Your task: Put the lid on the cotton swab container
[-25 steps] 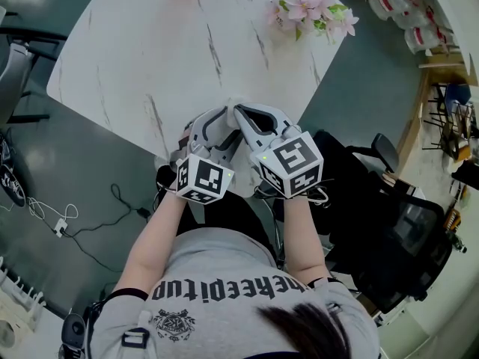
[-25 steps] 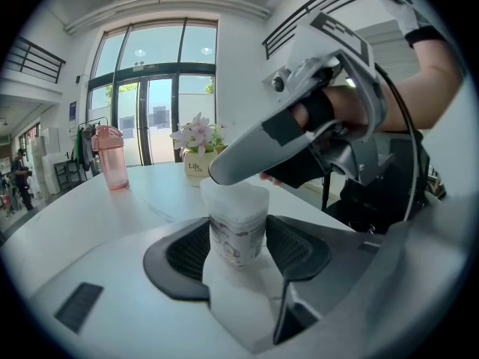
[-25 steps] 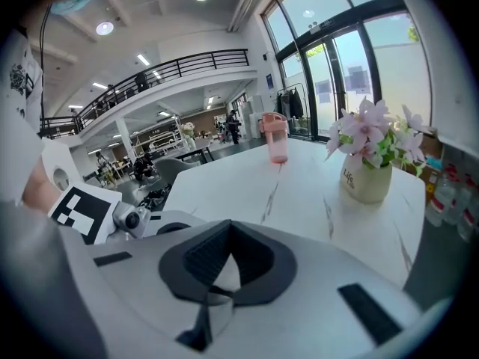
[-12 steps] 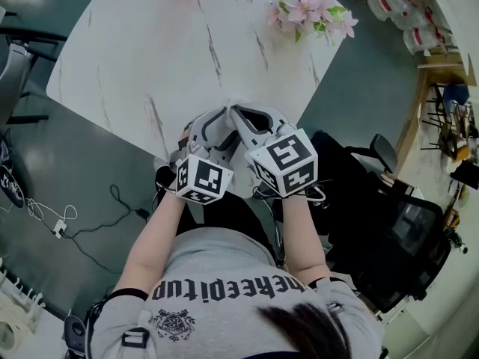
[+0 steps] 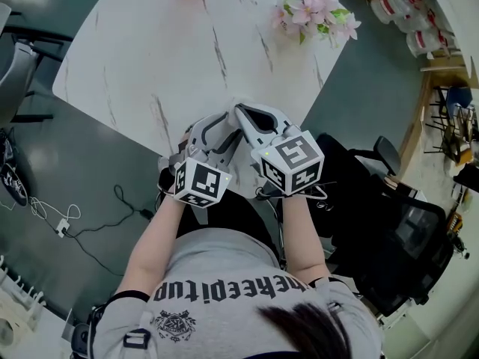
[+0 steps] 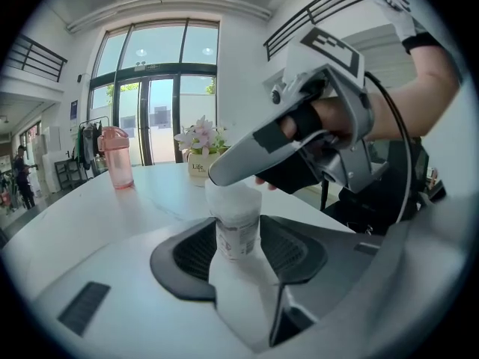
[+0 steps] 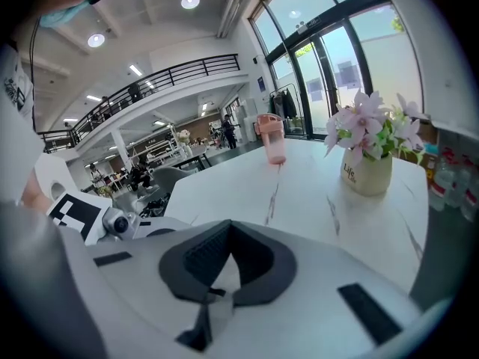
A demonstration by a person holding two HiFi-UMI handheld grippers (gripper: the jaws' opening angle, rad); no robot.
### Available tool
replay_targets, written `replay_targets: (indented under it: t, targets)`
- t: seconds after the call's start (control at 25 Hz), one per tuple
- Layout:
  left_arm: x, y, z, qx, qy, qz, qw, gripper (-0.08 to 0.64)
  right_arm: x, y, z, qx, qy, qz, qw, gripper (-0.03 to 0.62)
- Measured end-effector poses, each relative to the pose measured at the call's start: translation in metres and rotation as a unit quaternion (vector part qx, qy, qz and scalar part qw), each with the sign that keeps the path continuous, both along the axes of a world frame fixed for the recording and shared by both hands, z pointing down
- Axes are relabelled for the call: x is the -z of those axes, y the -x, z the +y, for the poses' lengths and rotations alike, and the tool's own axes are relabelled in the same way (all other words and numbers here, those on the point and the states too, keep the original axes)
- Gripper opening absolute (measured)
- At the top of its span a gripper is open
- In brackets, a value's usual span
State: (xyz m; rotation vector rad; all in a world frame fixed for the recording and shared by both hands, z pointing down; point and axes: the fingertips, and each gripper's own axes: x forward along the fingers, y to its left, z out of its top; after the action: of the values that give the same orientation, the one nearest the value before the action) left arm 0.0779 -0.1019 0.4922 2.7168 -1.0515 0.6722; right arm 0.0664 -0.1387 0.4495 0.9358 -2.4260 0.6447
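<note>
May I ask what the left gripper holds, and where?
The cotton swab container: the left gripper, whose jaws have just been closing, grips it by the sides of its labelled body.

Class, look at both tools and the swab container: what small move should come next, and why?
Probably press the right tool down to seat the lid: its shut tips sit over the lid atop the cotton swab container, which stands between the left tool's jaws; these have just been closing.

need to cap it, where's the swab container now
Left gripper view, centre: the container is upright by the table's near edge, between the left claw's jaws, which have just been closing, the right claw over its top.
</note>
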Motion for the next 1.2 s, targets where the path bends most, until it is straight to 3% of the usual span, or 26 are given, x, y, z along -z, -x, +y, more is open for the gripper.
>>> replay_targets:
  t: [0.44,0.8,1.2]
  targets:
    - [0.018,0.029,0.005,0.021,-0.022,0.003,0.9995,0.037,0.004,0.003,-0.001,-0.022,-0.022,0.007,0.999,0.011]
    - [0.046,0.044,0.007,0.004,-0.018,0.049,0.9986,0.015,0.021,0.007,0.011,-0.061,-0.048,0.001,0.997,0.011]
    - [0.098,0.045,0.011,-0.049,-0.047,0.09,0.9937,0.015,0.061,0.012,0.038,-0.126,-0.081,-0.038,0.988,0.011]
